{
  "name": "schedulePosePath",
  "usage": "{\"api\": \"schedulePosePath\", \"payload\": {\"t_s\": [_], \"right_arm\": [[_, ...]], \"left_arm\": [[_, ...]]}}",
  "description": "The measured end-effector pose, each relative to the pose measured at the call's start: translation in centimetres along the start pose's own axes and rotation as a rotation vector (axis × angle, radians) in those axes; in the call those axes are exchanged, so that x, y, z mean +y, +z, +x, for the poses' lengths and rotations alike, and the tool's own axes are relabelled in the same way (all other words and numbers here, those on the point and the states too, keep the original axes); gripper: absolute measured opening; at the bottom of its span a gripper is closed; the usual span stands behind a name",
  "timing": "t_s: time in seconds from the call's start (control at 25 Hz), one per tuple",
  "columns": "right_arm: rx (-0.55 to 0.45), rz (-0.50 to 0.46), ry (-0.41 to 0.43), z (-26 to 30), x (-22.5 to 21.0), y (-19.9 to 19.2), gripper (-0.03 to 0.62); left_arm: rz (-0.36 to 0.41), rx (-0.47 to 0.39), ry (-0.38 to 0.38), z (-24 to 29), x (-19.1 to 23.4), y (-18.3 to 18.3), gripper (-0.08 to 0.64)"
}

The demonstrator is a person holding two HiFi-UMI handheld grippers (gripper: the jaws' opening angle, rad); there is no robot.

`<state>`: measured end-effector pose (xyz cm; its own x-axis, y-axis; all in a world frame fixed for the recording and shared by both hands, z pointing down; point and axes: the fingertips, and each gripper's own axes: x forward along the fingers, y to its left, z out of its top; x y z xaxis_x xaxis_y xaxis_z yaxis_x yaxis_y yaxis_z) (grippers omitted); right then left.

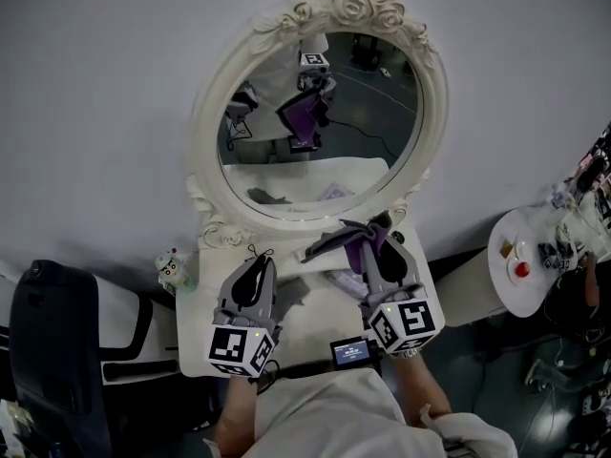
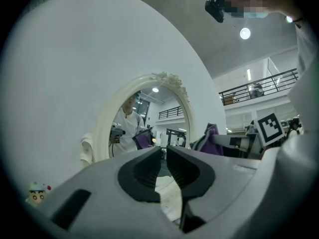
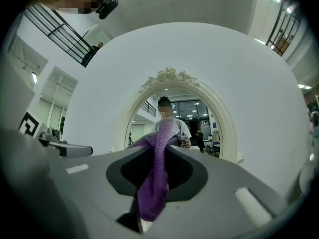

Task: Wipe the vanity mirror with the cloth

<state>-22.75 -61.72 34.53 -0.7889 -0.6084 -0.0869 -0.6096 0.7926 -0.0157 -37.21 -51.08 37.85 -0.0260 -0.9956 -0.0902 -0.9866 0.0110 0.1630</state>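
plain white wall [image 1: 95, 84] behind, grey floor to the right. white vanity table [image 1: 310, 321] stands against the wall. the oval vanity mirror [image 1: 320, 122], in a cream rose-carved frame [image 1: 205, 113], stands upright at the table's back edge. dark chair [image 1: 48, 351] off the table's left edge, round white side table [image 1: 511, 299] off its right. left gripper [image 1: 256, 260] is over the table's front left part, jaws almost together with a thin slit and nothing between them. right gripper [image 1: 377, 232] is over the right part near the mirror's lower frame, jaws clamped on the purple cloth [image 3: 157, 183], which hangs down between them, off the glass. small figurine [image 1: 173, 268] at the table's left edge. small screen device [image 1: 351, 352] at the front edge.
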Motion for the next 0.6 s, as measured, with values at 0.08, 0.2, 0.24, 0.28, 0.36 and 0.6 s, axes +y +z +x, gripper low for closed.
{"api": "schedulePosePath", "payload": {"t_s": [0.08, 0.2, 0.24, 0.28, 0.36, 0.6], "right_arm": [[-0.003, 0.039, -0.002, -1.9, 0.6, 0.0, 0.08], [-0.002, 0.071, -0.002, -4.3, 1.1, -0.1, 0.08], [-0.002, 0.082, -0.002, -5.0, 1.2, -0.2, 0.08], [-0.002, 0.093, 0.001, -5.7, 1.2, -0.3, 0.08], [-0.004, 0.116, 0.01, -6.9, 1.0, -0.6, 0.08], [-0.018, 0.135, 0.077, -12.8, 0.2, -1.3, 0.08]], "left_arm": [[-0.005, -0.023, 0.033, -1.1, 0.4, -0.3, 0.024], [-0.021, -0.033, 0.061, -2.5, 0.1, -1.0, 0.0], [-0.02, -0.033, 0.061, -2.9, -0.4, -1.1, 0.0], [-0.013, -0.031, 0.059, -3.3, -1.0, -1.3, 0.0], [0.008, -0.028, 0.057, -4.0, -2.3, -1.3, 0.0], [0.056, -0.041, 0.076, -6.6, -8.1, -2.0, 0.0]]}}
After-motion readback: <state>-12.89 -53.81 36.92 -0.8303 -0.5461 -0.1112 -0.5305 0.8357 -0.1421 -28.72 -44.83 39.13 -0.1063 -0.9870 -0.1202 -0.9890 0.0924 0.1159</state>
